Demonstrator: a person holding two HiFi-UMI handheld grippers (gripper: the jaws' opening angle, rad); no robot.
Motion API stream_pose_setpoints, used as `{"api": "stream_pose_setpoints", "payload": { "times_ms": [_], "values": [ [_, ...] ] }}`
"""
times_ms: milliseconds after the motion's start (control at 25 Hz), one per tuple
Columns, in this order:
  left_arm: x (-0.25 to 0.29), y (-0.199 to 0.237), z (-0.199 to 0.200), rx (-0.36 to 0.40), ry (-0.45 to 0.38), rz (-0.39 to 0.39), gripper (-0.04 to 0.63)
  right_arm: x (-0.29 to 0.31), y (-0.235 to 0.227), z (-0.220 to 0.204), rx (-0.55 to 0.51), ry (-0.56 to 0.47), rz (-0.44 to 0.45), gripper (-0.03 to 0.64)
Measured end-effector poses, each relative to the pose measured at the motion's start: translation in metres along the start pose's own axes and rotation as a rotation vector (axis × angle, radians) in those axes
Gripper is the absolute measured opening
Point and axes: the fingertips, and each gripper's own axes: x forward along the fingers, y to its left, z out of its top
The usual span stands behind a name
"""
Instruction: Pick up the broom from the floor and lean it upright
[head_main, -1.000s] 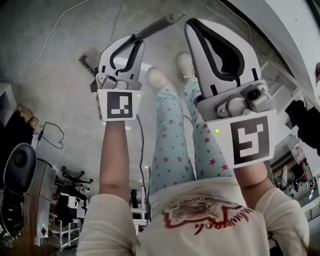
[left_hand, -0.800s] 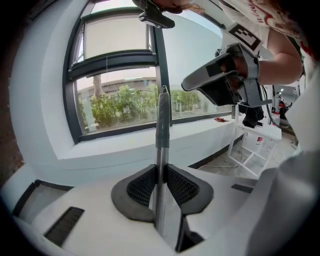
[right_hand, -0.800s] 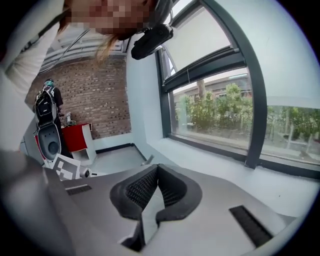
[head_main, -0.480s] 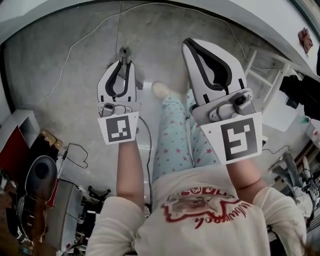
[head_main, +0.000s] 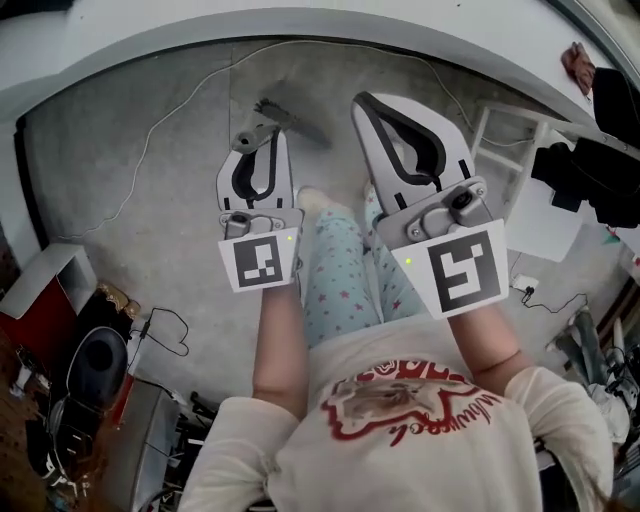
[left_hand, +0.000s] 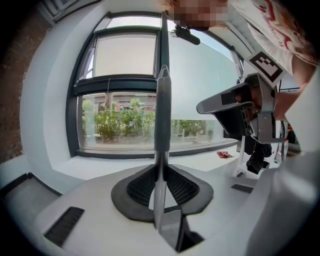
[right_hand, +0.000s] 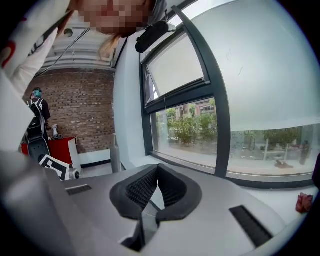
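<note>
The broom's grey handle (left_hand: 162, 125) stands upright between the jaws of my left gripper (left_hand: 161, 197), which is shut on it. In the head view only the handle's top (head_main: 258, 126) shows, above my left gripper (head_main: 262, 142); the bristle end is hidden. My right gripper (head_main: 376, 102) is held up beside the left one, to its right. Its pads meet at the tip with nothing between them (right_hand: 157, 169). From the right gripper view the handle (right_hand: 116, 154) stands to the left, apart from those jaws.
A big window (left_hand: 125, 95) with a white sill (left_hand: 150, 162) is ahead. A white rack (head_main: 497, 140) and dark clothes (head_main: 590, 165) stand on the right. A cable (head_main: 150, 150) runs over the grey floor. A red box (head_main: 40, 300) and gear lie at left.
Both grippers have risen. The broom handle has swung from a slant low over the floor to upright in the left gripper. The bristles have gone out of the head view.
</note>
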Motion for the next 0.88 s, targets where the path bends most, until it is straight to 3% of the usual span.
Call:
{"api": "stream_pose_setpoints", "payload": {
  "times_ms": [200,400,720,880],
  "values": [
    [0.042,-0.038,0.018,-0.006,0.000,0.011,0.087,-0.026,-0.058,0.012,-0.016,-0.013,-0.033,0.025],
    [0.082,-0.068,0.053,-0.019,-0.080,0.018,0.087,-0.048,-0.112,0.019,-0.013,-0.034,-0.103,0.025],
    [0.142,-0.123,0.070,0.050,-0.037,-0.015,0.087,-0.063,-0.177,0.028,0.006,-0.053,-0.143,0.025],
    [0.167,-0.142,0.069,0.037,-0.027,-0.051,0.087,-0.061,-0.194,0.027,0.022,-0.056,-0.152,0.025]
  ]
}}
